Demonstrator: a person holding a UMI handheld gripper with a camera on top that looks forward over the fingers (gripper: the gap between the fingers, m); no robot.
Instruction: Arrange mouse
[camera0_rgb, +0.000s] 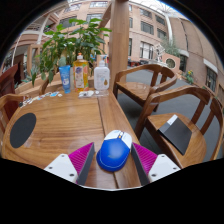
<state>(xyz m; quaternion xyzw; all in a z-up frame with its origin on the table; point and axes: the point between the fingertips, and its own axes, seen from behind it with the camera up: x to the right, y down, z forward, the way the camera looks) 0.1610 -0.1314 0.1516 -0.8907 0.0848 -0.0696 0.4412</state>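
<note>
Mouse (114, 153), blue, is sitting on the wooden table (60, 120) between our gripper (113, 158) fingers; we are holding the jaws wide around it, gaps showing either side.

Gripper (114, 160) fingers spread, blue mouse (114, 153) sits between them with a gap at each side, blocks straight-ahead path. Desk (65, 120) wood beyond the mouse is bare, free room mid-surface. Dark round pad (22, 129) lies far left. Bottles (82, 74) and potted plant (70, 45) crowd the far edge. Wooden chairs (150, 82) stand close along the right side, tablet (178, 134) on the near one
</note>
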